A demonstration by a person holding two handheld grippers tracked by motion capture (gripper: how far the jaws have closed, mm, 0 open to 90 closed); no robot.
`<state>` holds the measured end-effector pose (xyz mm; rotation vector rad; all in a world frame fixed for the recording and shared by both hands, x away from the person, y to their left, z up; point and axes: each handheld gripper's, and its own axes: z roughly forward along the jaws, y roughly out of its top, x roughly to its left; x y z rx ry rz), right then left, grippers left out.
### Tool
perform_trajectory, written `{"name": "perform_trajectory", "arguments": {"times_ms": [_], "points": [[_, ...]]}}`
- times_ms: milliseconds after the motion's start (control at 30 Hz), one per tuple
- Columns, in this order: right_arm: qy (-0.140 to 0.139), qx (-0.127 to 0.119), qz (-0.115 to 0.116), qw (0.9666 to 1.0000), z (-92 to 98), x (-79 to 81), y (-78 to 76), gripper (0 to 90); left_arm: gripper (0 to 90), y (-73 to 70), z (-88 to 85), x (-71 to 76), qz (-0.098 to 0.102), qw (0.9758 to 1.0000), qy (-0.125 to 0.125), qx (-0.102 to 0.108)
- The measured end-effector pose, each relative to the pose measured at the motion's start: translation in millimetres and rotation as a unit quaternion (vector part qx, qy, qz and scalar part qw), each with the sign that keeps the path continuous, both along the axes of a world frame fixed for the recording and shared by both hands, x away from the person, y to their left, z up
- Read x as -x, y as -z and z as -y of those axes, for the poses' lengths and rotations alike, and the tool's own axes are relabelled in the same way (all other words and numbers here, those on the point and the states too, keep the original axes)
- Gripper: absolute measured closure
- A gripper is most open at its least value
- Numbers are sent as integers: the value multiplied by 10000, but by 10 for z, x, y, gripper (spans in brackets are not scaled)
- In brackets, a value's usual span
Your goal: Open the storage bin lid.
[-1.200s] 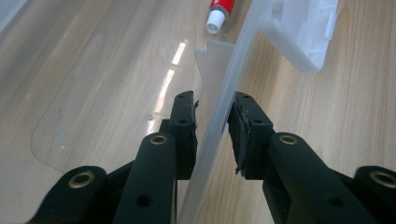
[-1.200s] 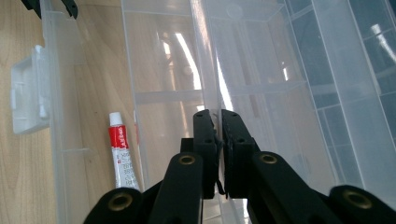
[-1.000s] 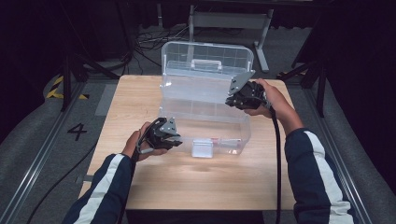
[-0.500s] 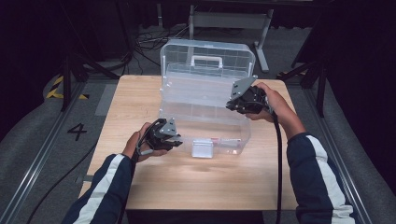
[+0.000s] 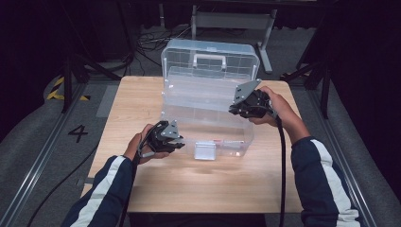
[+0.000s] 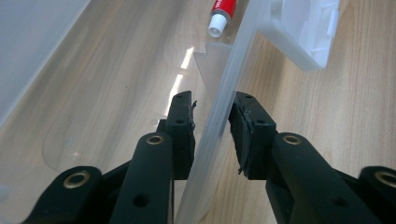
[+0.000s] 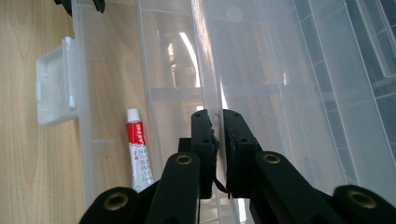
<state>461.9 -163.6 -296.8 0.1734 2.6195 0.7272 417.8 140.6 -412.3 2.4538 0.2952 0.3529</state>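
A clear plastic box (image 5: 239, 142) stands open on the wooden table (image 5: 208, 189), its lid (image 5: 210, 59) upright at the back. My left gripper (image 5: 177, 142) is at the box's front left corner, its jaws closed on the front wall (image 6: 212, 121). My right gripper (image 5: 236, 109) is over the box's right side, shut on the edge of a thin clear inner tray (image 7: 215, 93). A red-and-white tube (image 7: 138, 149) lies on the box floor (image 6: 116, 74).
The white latch (image 5: 204, 150) hangs off the front wall onto the table. Black cables trail from both grippers toward me. The table's near half is bare wood. Dark floor, rails and stands surround the table.
My right gripper has come down and slightly toward me with the clear tray edge in it. The left gripper has stayed where it was.
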Motion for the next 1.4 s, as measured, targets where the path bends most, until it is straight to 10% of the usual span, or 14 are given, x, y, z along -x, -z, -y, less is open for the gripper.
{"name": "perform_trajectory", "arguments": {"times_ms": [600,1400], "points": [[-11,30,51,10000,13,71,38,836,668,-114,-189,101,141,9990,-227,372],[6,-120,109,9999,57,185,131,820,837,-292,-484,229,236,9947,-557,837]]}}
